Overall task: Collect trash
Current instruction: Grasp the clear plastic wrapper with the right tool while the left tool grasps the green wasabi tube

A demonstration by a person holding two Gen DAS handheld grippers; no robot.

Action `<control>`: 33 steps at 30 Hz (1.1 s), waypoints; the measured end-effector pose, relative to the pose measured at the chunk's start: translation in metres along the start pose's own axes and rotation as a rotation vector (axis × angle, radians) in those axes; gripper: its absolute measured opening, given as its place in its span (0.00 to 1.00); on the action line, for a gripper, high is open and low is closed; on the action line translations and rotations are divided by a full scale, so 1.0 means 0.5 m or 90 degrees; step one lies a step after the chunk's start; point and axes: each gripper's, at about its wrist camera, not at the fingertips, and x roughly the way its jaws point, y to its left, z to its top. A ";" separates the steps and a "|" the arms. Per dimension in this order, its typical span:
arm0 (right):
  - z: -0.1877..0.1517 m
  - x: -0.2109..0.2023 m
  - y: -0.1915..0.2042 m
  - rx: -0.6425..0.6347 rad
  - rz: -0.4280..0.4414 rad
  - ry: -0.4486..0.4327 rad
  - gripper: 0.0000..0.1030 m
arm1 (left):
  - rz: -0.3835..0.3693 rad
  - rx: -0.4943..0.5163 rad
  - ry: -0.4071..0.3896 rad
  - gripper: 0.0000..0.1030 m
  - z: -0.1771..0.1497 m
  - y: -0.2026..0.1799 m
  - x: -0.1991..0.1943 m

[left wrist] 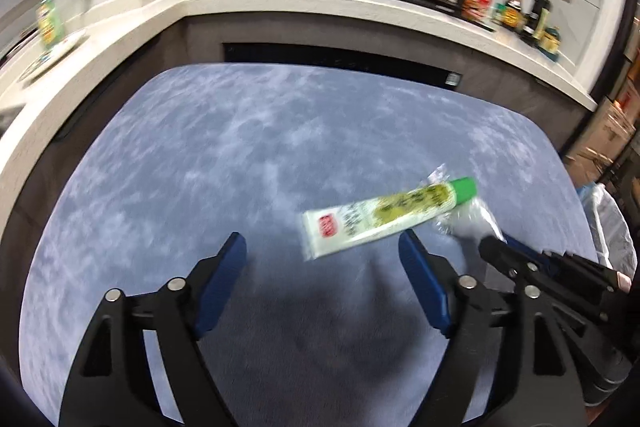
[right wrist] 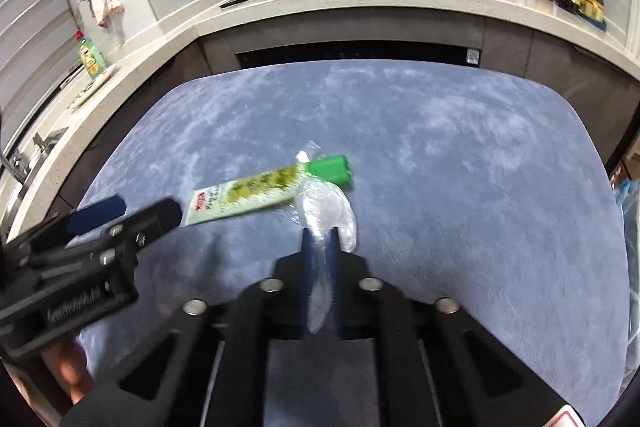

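Observation:
A white and green tube [left wrist: 384, 215] with a green cap lies on the blue mat [left wrist: 200, 147]. Its flat end reaches between the open fingers of my left gripper [left wrist: 320, 239], and neither pad touches it. A crumpled clear plastic wrapper [right wrist: 328, 207] lies against the tube [right wrist: 248, 195] near the cap. My right gripper [right wrist: 320, 235] is shut on this wrapper, which runs back between its pads. In the left wrist view the right gripper [left wrist: 492, 243] comes in from the right onto the wrapper [left wrist: 468, 219]. The left gripper [right wrist: 140, 209] appears at the left of the right wrist view.
The mat [right wrist: 480, 167] lies on the floor in front of a kitchen counter [right wrist: 360, 7] with two pans on a stove and several bottles. A white bag-lined bin [left wrist: 612, 227] stands at the mat's right edge, with cardboard boxes [left wrist: 608, 139] behind it.

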 end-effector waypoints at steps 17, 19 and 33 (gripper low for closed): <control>-0.058 -0.155 -0.121 0.079 -0.036 -0.040 0.03 | -0.149 0.225 0.071 0.84 0.017 -0.103 0.118; -0.063 -0.162 -0.123 0.081 -0.034 -0.042 0.03 | -0.138 0.246 0.063 0.84 -0.005 -0.110 0.108; -0.090 -0.181 -0.129 0.092 -0.014 -0.037 0.03 | -0.091 0.129 0.061 0.31 -0.030 -0.102 0.072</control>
